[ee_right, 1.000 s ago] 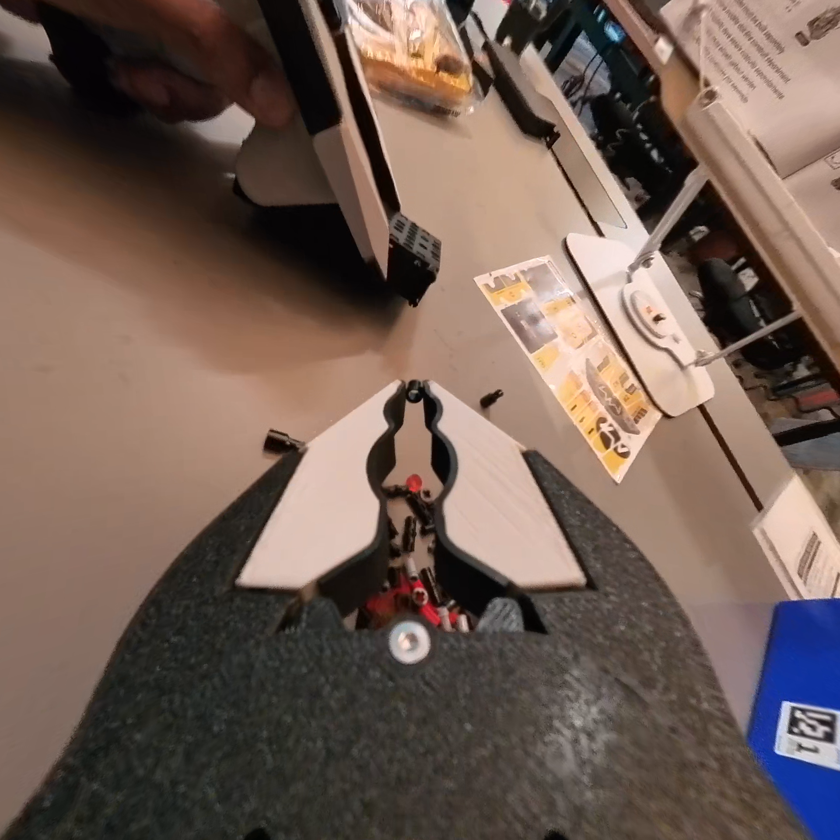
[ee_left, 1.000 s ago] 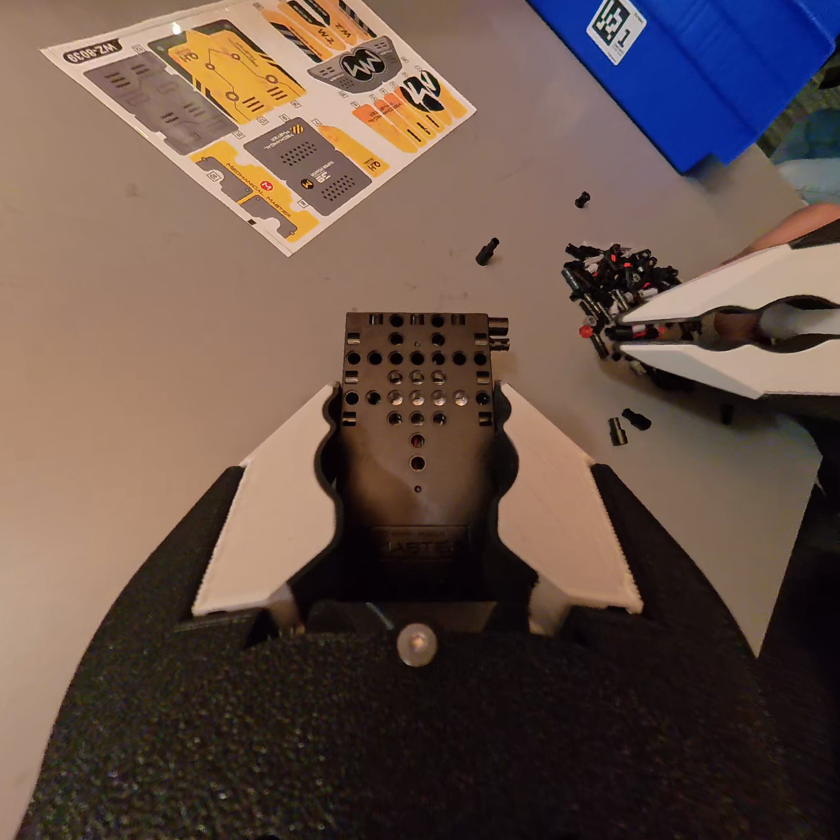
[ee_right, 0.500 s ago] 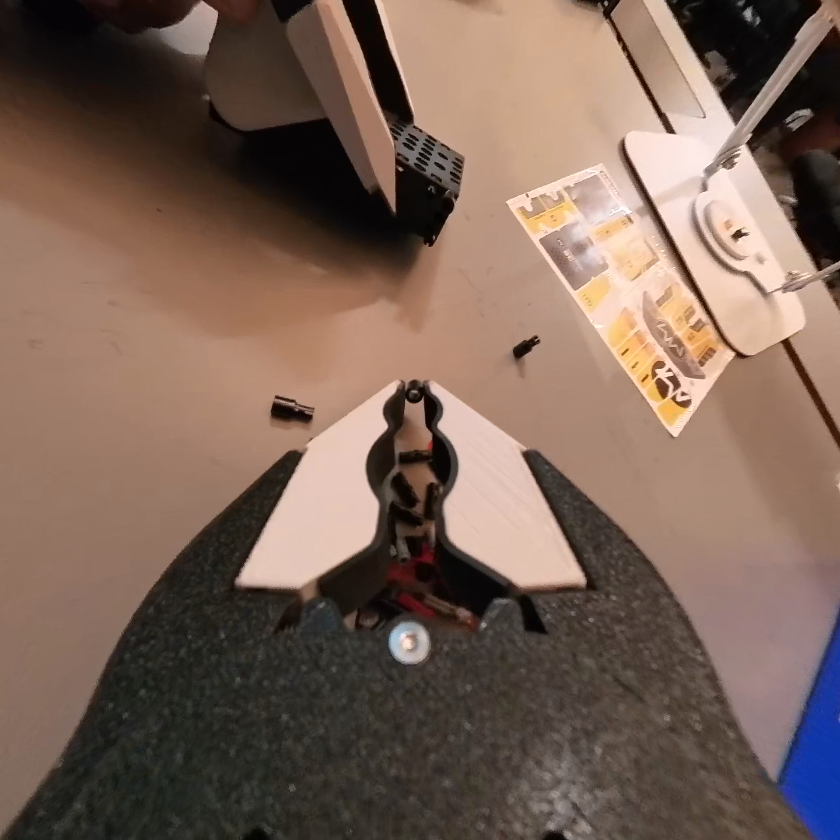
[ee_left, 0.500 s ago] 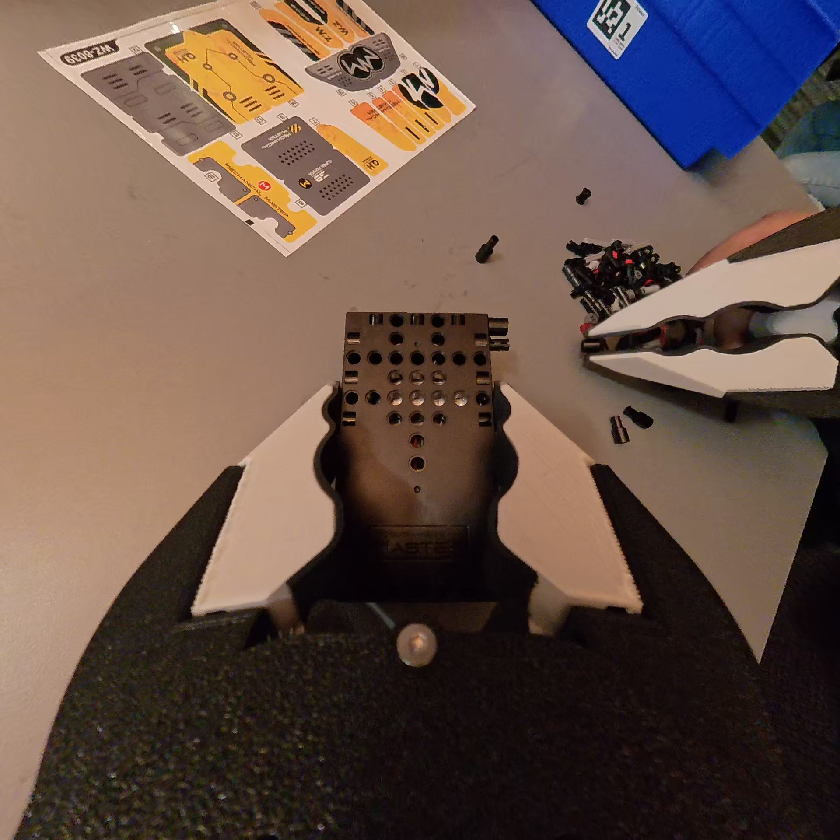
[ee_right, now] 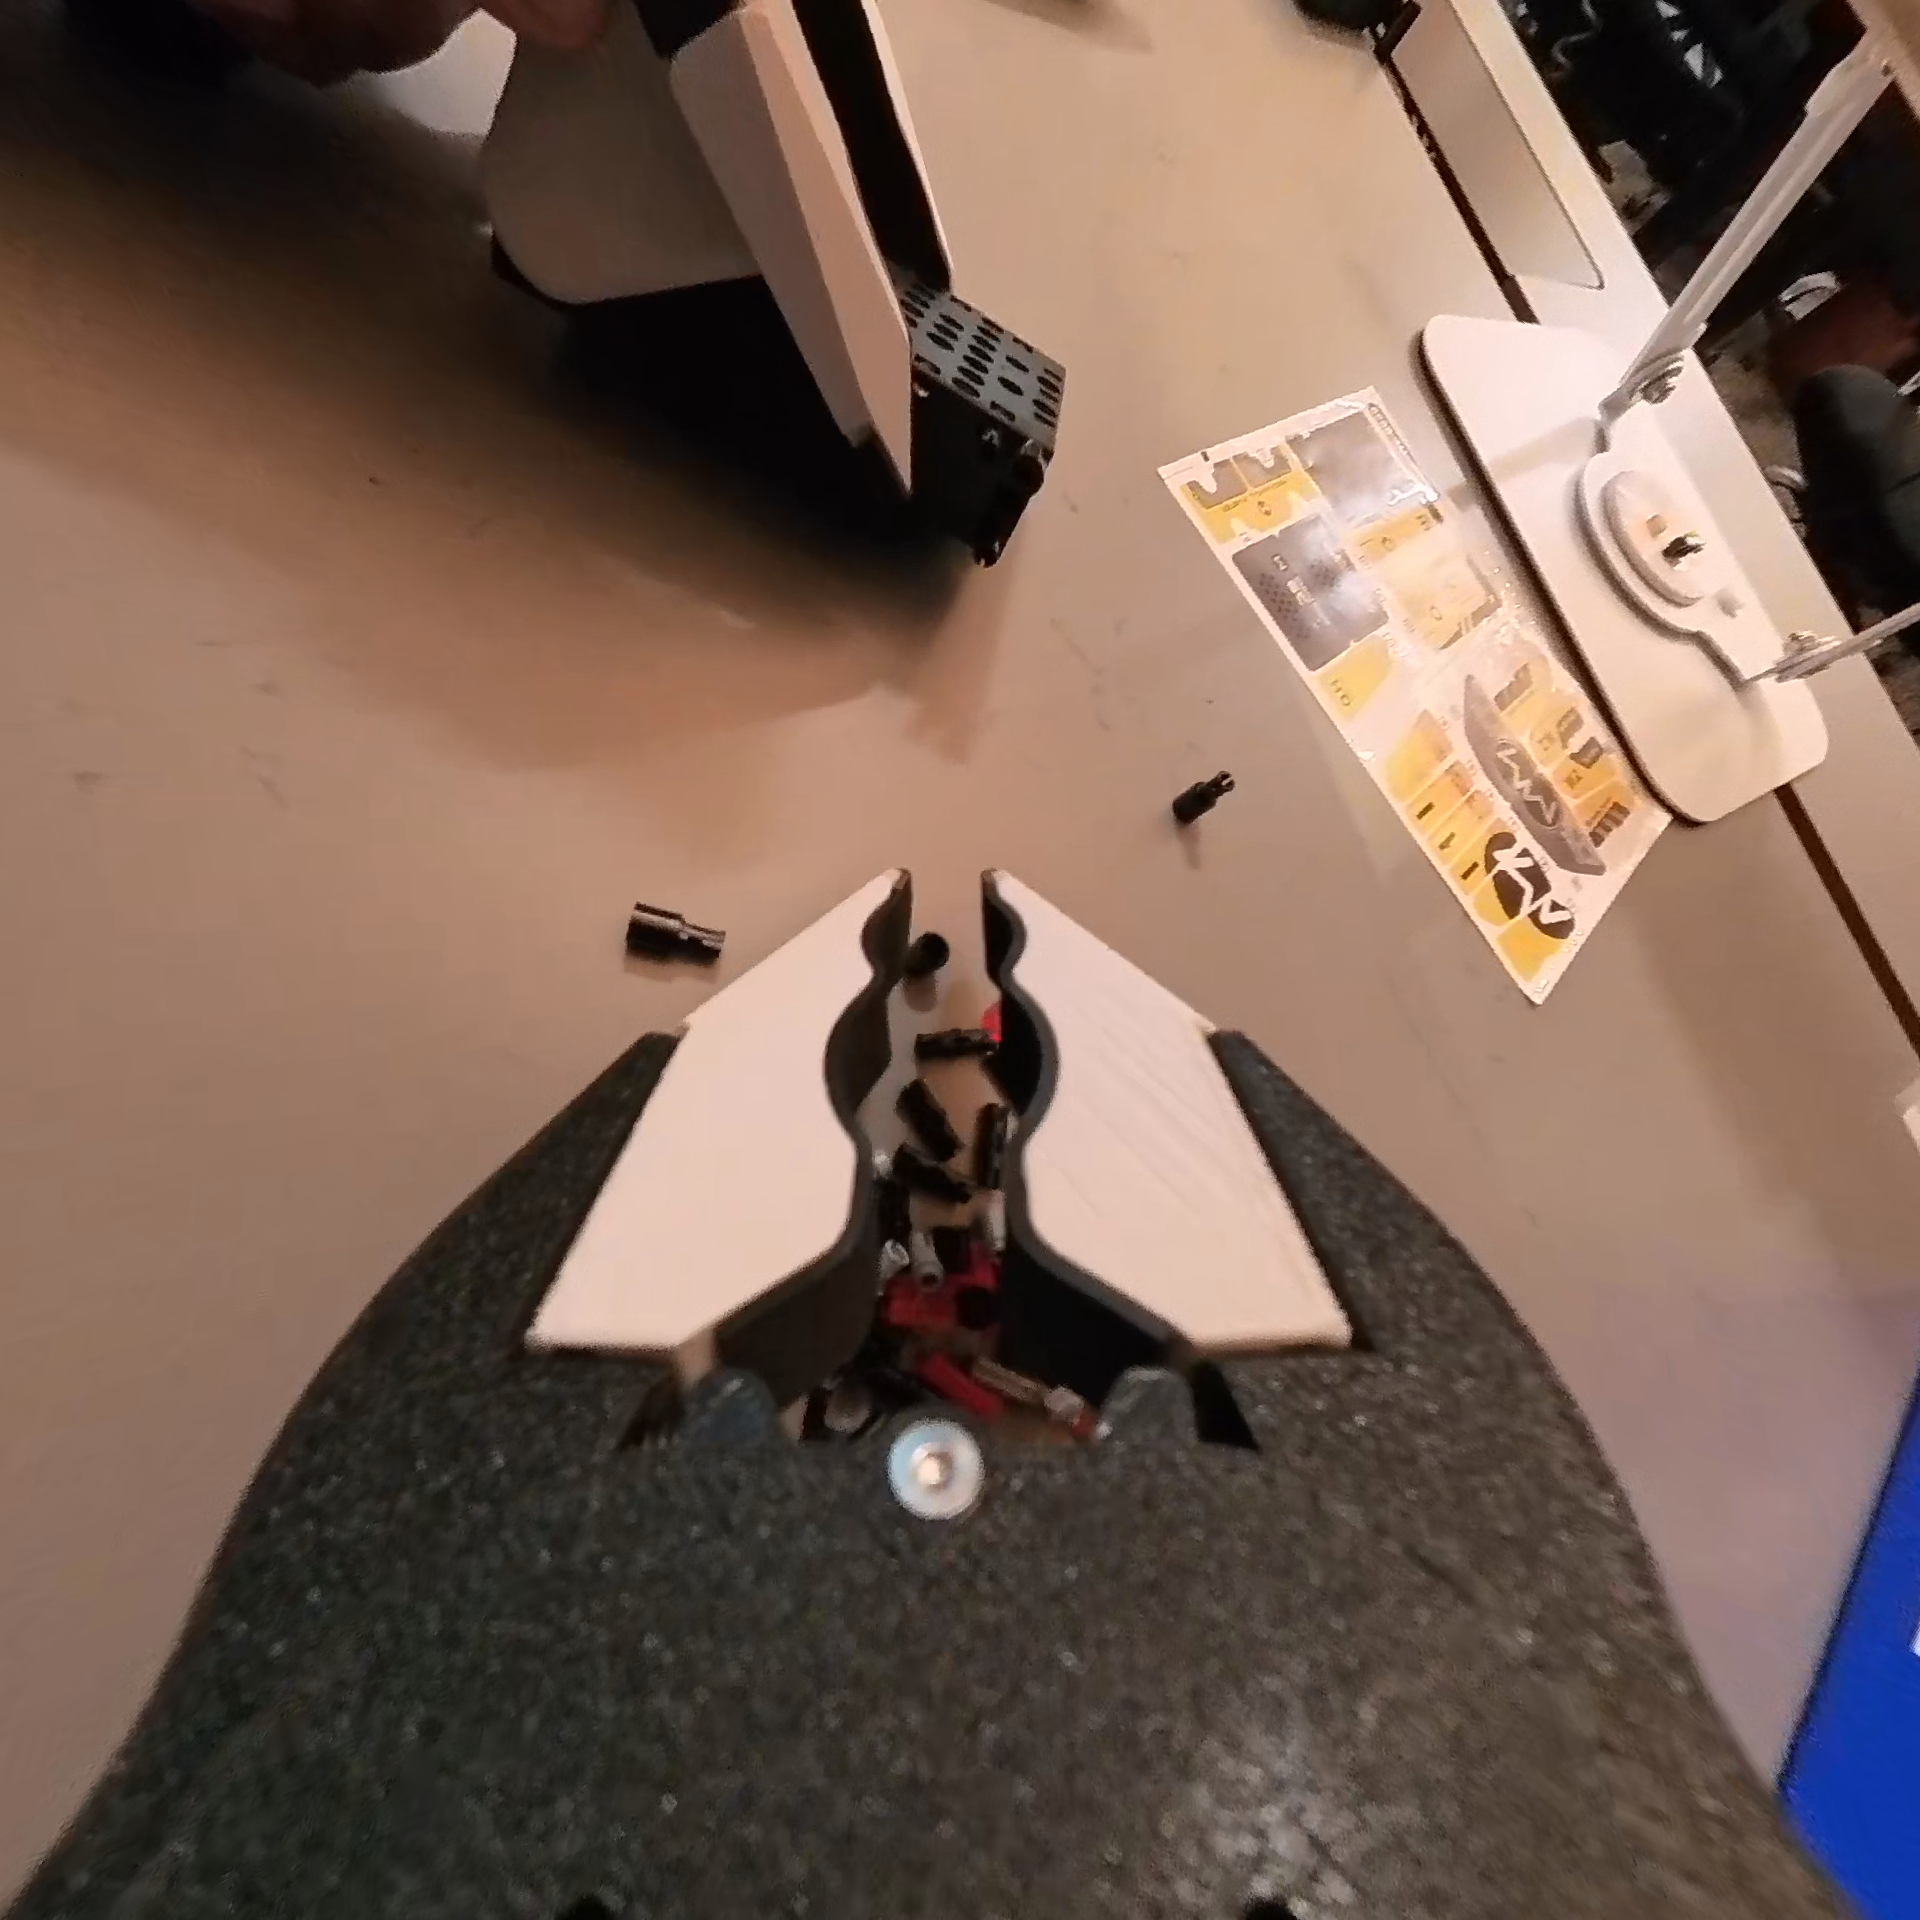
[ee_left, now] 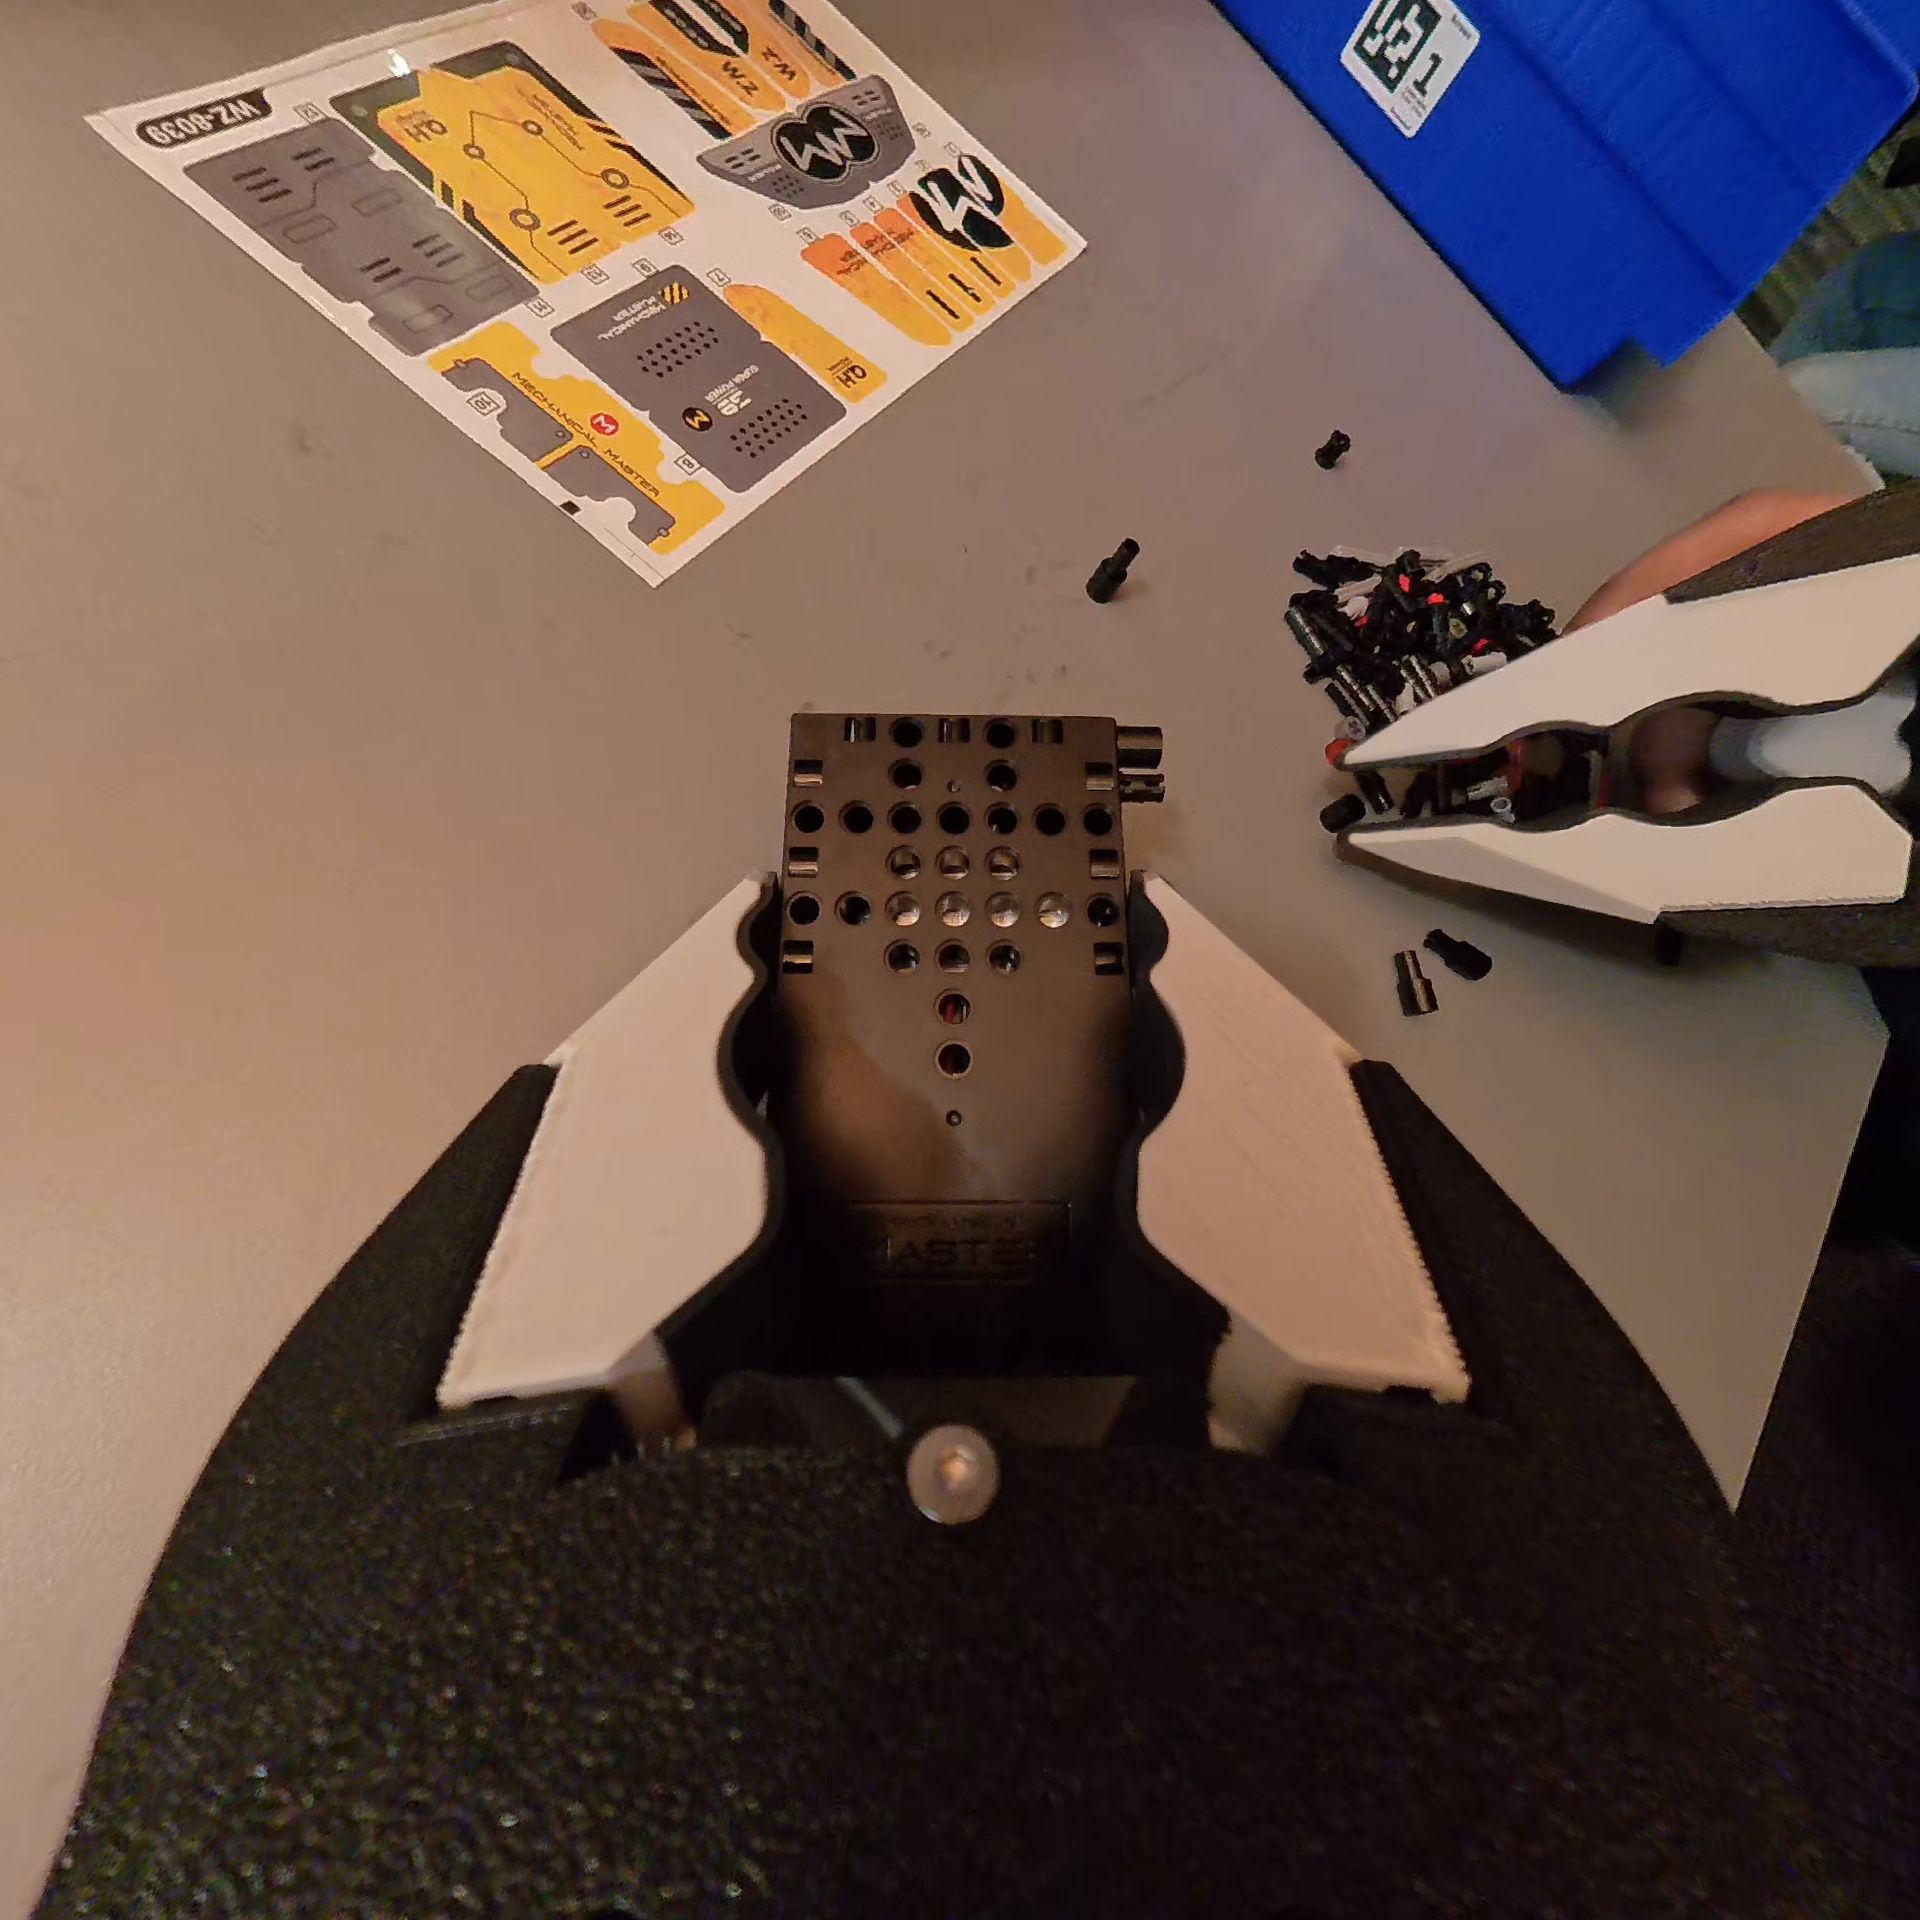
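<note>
The grey counter [ee_left: 312, 831] carries everything. Since half a second ago the right tool [ee_right: 945, 883] has parted its tips to a narrow gap, where before they were pinched on a small black pin; it grips nothing now, and a black pin [ee_right: 923, 954] lies loose between its fingers. In the left wrist view this tool [ee_left: 1342, 805] sits low over the pile of small pins [ee_left: 1403, 623], a little farther from the block than it was.

The left tool [ee_left: 951, 894] has not moved: its white fingers [ee_left: 644, 1122] clamp the long sides of a black perforated block [ee_left: 951, 935], which rests on the counter in the middle of the view. The block is rectangular, its top drilled with rows of round holes, with two short pegs [ee_left: 1140, 764] at its far right corner.

One blue bin [ee_left: 1621, 177] stands at the far right corner, and one sticker sheet [ee_left: 582, 270] in yellow, grey and black lies far left. One white lamp base [ee_right: 1621, 561] sits beyond the sheet.

Four loose black pins lie apart from the pile: one [ee_left: 1112, 569] ahead of the block, one [ee_left: 1331, 450] near the bin, and two [ee_left: 1439, 966] touching beside the right tool.
</note>
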The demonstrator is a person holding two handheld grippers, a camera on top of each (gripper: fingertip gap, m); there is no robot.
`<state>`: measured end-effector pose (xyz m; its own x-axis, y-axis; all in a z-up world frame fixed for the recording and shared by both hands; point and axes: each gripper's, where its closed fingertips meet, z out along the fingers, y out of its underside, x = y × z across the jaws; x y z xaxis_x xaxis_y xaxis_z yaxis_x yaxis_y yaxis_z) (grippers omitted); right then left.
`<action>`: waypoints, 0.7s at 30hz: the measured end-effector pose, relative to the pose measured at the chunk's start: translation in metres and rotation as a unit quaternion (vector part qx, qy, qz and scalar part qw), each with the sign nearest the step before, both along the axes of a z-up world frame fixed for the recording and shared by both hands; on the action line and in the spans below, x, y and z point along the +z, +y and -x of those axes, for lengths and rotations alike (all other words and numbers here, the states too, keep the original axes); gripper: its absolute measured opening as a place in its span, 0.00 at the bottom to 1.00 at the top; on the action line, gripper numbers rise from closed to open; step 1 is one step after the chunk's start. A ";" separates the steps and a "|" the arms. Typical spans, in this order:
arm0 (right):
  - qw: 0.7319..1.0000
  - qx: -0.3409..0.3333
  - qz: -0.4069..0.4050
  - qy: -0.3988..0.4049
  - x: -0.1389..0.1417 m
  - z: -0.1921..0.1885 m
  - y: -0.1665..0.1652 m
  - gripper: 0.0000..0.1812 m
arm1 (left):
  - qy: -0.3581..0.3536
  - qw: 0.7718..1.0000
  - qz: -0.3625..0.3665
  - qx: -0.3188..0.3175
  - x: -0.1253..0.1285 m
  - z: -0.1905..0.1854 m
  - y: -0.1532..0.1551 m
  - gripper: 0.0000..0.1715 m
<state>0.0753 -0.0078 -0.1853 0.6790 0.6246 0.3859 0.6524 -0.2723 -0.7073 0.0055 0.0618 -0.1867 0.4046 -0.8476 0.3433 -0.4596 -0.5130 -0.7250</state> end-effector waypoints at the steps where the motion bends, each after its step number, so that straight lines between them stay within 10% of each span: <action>1: 1.000 -0.001 -0.004 0.000 0.001 0.000 0.001 0.07 | 0.000 1.000 0.000 0.000 0.000 0.000 0.000 0.38; 7: 0.995 0.020 -0.096 0.013 0.036 0.011 0.012 0.07 | 0.001 1.000 -0.001 0.000 0.000 0.000 0.000 0.38; 16: 0.886 0.136 -0.305 -0.321 0.046 0.049 0.041 0.03 | -0.021 0.999 0.029 -0.001 0.002 0.000 0.000 0.38; 21: 0.867 0.155 -0.308 -0.360 0.036 0.053 0.053 0.03 | -0.020 0.999 0.029 -0.004 0.002 0.001 0.000 0.38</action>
<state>0.0223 0.0450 -0.1492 -0.0404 0.2579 0.9653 0.9595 0.2797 -0.0345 0.0049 0.0619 -0.1845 0.3832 -0.8287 0.4080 -0.4340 -0.5515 -0.7124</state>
